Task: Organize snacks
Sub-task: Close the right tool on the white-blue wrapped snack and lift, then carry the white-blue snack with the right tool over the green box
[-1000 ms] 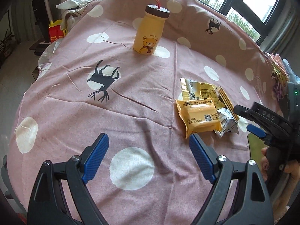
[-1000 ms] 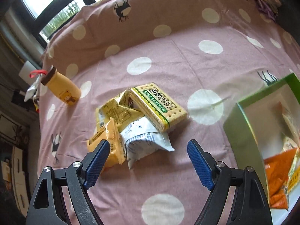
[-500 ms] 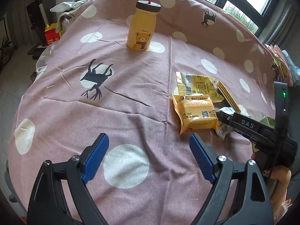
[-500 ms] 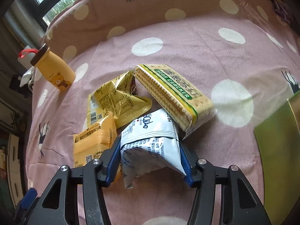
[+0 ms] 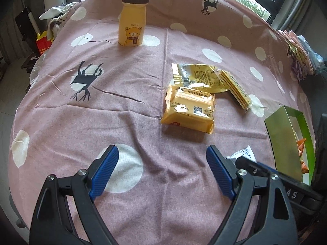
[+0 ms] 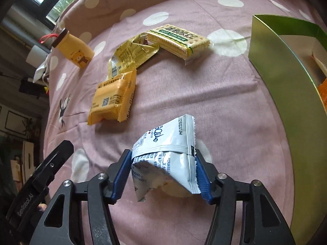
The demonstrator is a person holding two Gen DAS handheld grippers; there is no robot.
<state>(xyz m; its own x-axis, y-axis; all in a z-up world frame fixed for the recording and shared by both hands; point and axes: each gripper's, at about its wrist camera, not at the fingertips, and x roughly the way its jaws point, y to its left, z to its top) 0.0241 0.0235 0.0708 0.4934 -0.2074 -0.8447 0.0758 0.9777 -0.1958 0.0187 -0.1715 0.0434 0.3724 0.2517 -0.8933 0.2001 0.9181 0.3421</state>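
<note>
My right gripper [image 6: 162,175] is shut on a white snack packet [image 6: 169,153] and holds it above the pink spotted cloth, left of the green box [image 6: 290,85]. The packet's tip also shows in the left wrist view [image 5: 244,154]. On the cloth lie an orange snack pack [image 6: 113,99] [image 5: 190,108], a flat yellow wrapper [image 6: 130,55] [image 5: 196,77] and a soda cracker pack [image 6: 179,40] [image 5: 235,89]. My left gripper [image 5: 162,171] is open and empty, low over the cloth, short of the orange pack.
A yellow bear bottle [image 5: 132,26] stands at the far side of the table. The green box [image 5: 286,143] stands at the right edge with orange packets inside. Folded cloths [image 5: 296,51] lie at the far right. The left gripper's body [image 6: 40,179] shows at lower left.
My right gripper closed on the white packet and lifted it away from the pile, back toward the green box. The left gripper moved slightly forward, still open.
</note>
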